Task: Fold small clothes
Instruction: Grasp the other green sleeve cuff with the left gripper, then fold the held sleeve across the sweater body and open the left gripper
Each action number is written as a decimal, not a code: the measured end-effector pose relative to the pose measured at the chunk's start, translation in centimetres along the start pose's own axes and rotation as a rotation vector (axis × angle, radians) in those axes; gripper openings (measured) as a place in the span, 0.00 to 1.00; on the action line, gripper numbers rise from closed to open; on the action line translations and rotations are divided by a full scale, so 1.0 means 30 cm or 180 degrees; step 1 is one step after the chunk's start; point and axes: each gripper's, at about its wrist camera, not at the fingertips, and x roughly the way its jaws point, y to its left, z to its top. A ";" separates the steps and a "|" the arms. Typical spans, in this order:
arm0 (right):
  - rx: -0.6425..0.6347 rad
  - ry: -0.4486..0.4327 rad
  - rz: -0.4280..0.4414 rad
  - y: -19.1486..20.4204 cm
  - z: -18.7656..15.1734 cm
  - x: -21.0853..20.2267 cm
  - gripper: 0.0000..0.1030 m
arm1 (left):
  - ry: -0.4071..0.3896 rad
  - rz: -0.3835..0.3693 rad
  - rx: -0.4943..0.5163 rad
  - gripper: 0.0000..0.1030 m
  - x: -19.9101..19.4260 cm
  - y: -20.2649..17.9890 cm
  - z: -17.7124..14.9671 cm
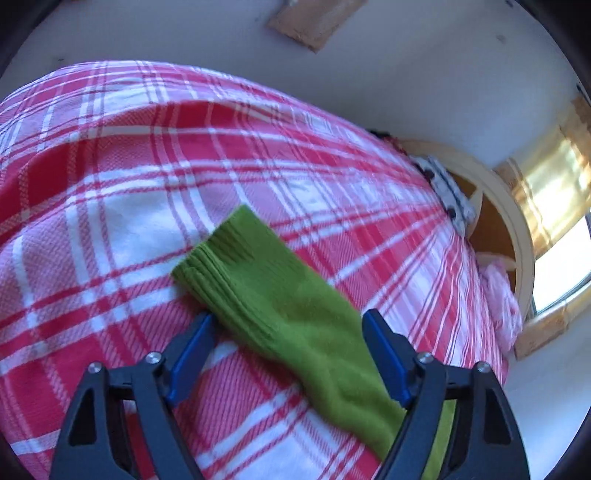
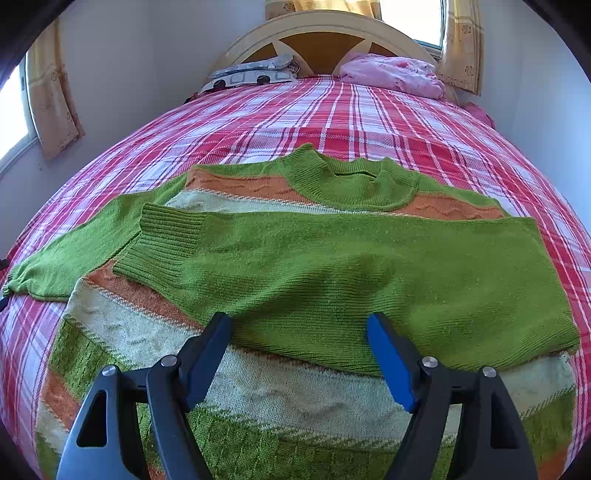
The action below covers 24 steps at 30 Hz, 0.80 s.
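While both tongs (image 1: 288, 325) (image 2: 299, 325) gape, the sweater (image 2: 332, 258) lies on the plaid bedspread (image 2: 332, 114) below the headboard (image 2: 317, 33).

A bed covered in a red, pink and white plaid blanket (image 2: 332, 110) fills the room; a cream arched headboard (image 2: 321, 29) with orange panels stands against pale walls (image 2: 147, 55); patterned pillows (image 2: 255, 74) and a pink bundle (image 2: 395, 74) lie beneath it; yellow curtains (image 2: 51, 96) frame bright windows (image 2: 410, 18) giving daylight.
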 end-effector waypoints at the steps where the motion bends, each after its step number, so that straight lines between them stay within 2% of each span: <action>1: 0.0001 0.0000 0.0001 0.001 0.000 0.000 0.75 | -0.0004 -0.0026 -0.0021 0.77 0.007 -0.003 0.003; 3: -0.0003 -0.0001 -0.0002 0.001 0.000 0.001 0.75 | -0.0026 0.0009 -0.0001 0.59 0.022 -0.004 0.011; 5: -0.0002 -0.0003 -0.0001 0.000 0.000 0.001 0.75 | -0.0021 0.0021 0.0060 0.34 0.030 0.001 0.004; 12: -0.0003 -0.0002 0.0002 -0.002 0.000 0.001 0.75 | -0.0100 -0.0010 0.0263 0.08 0.038 0.006 0.004; 15: 0.0002 -0.0004 0.0006 -0.001 0.001 0.001 0.75 | -0.0132 -0.0066 0.0434 0.08 0.027 -0.056 0.004; 19: 0.0003 -0.0006 0.0007 -0.003 0.000 0.000 0.75 | -0.0268 -0.0260 0.0914 0.08 -0.033 -0.235 -0.044; 21: 0.0006 -0.0007 0.0013 -0.004 -0.001 -0.001 0.75 | -0.0309 -0.0398 0.1247 0.08 -0.072 -0.357 -0.107; 24: 0.0026 -0.0018 0.0026 -0.005 0.000 -0.003 0.75 | -0.0230 -0.0715 0.1744 0.08 -0.127 -0.547 -0.254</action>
